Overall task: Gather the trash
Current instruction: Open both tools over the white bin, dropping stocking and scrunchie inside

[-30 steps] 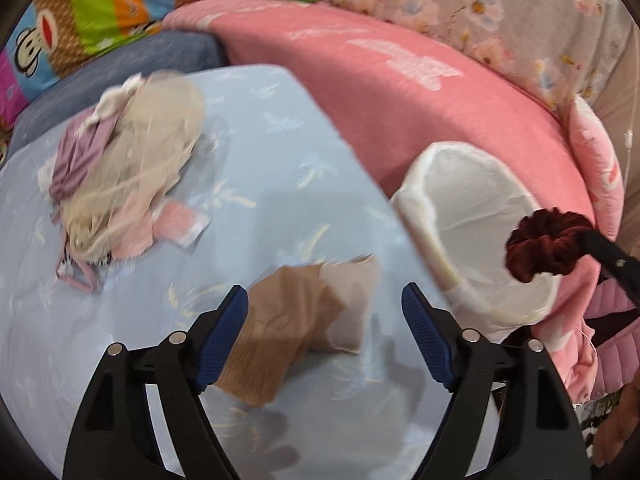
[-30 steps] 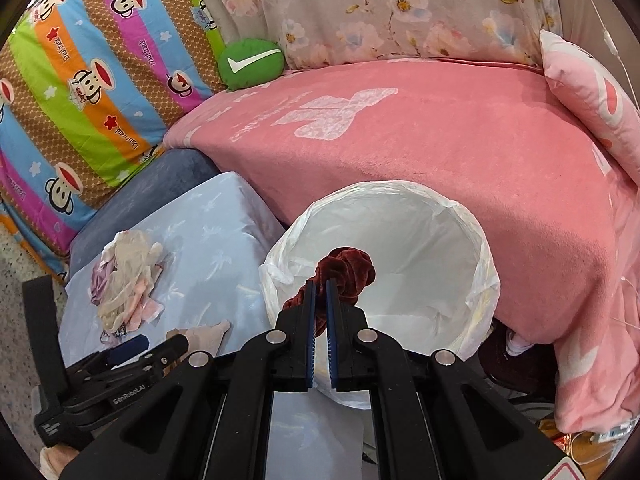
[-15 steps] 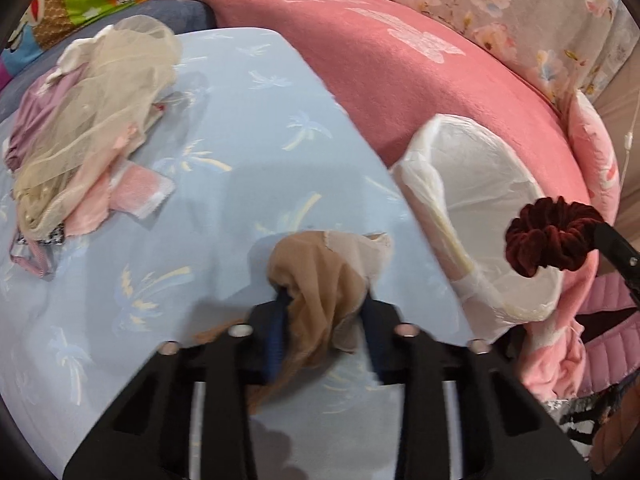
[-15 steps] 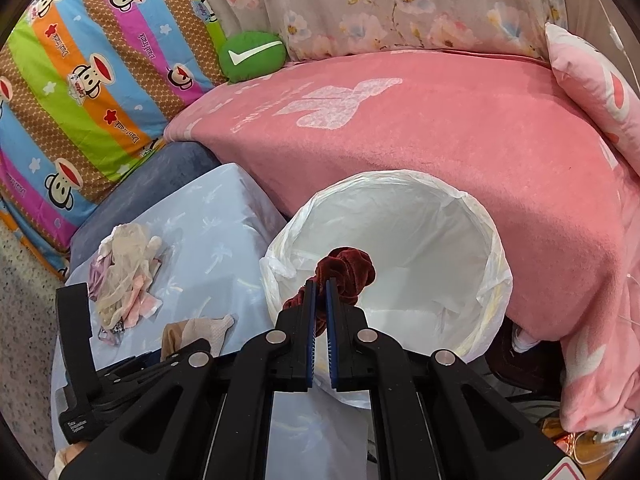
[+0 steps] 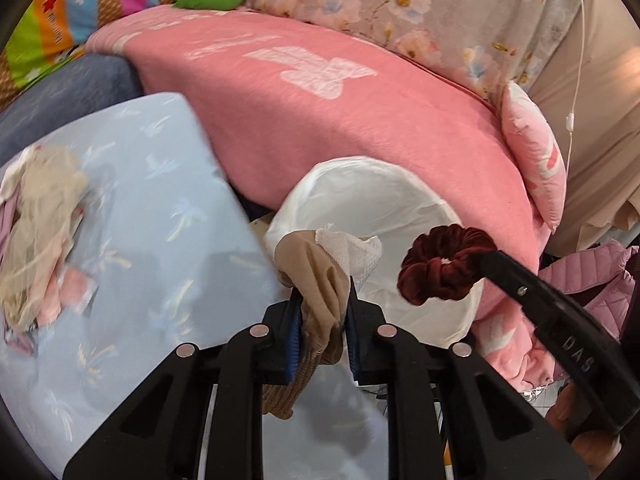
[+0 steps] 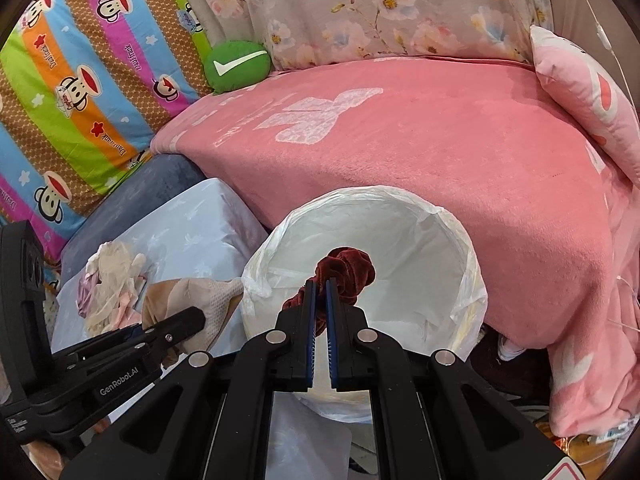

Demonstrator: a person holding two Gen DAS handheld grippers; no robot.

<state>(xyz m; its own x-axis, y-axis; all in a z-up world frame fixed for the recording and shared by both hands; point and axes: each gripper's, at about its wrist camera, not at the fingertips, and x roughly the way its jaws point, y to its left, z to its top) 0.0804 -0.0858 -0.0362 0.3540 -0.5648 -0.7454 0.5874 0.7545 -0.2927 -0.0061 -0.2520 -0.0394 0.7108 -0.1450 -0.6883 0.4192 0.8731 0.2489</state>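
Since a second ago the left gripper [image 5: 322,300] has gone from wide open to closing on the tan stocking [image 5: 320,280], now lifted off the blue sheet [image 5: 160,216] beside the bin [image 5: 380,184]. Right gripper [image 6: 320,284] unmoved, angled down over the bin, clamped on the maroon scrunchie [image 6: 346,268].
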